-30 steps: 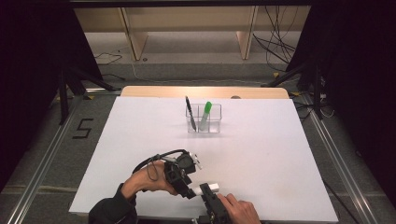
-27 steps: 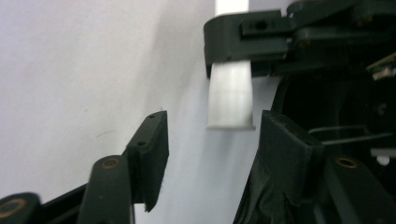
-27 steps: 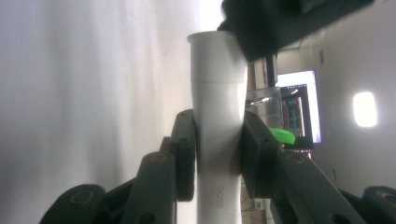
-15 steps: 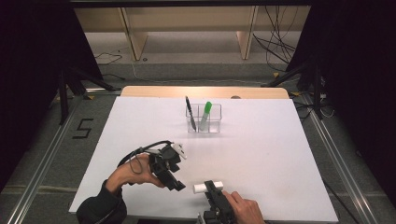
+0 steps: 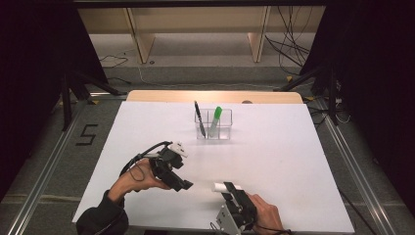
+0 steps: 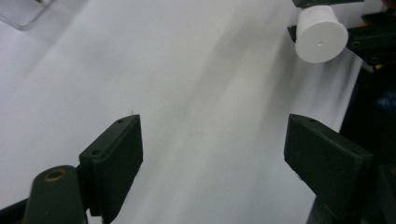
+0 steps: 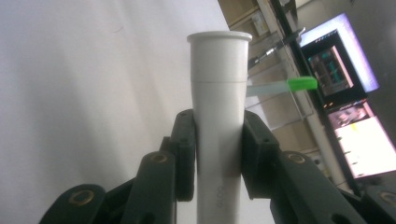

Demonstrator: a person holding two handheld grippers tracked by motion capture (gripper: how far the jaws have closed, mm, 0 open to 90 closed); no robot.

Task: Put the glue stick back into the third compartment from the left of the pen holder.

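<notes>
Pinching a white marker [image 7: 219, 116] in my right gripper [image 5: 234, 192], jaws pressed on both sides of its barrel, one pad each side. In the right gripper view the marker runs straight up between the pads, its flat end pointing away from me. In the high view the marker's white end sticks out past the jaws toward the left, low over the white table [image 5: 274, 147], near the front edge.

My left gripper [image 5: 182, 185] sits just left of it, close but apart, not touching. Its jaws are spread wide and have just been opening; nothing between them. In the left gripper view both black pads stand far apart over bare table, and the marker's round white end [image 6: 319, 38] shows upper right, facing me, clamped in the other gripper's black jaws.

Left hand [image 5: 132, 178] wraps the left gripper body, black cable looping over it. Right hand [image 5: 264, 215] at the bottom edge, dark sleeve on the left forearm.

Farther back, mid-table, a clear holder [image 5: 214, 128] with compartments. A black pen [image 5: 198, 117] leans in the left side, a green-capped marker [image 5: 215, 120] in the middle one. Well apart from both grippers. In the right gripper view the green cap [image 7: 302, 84] shows behind the held marker, to its right. Can't tell if the held marker touches the table.
</notes>
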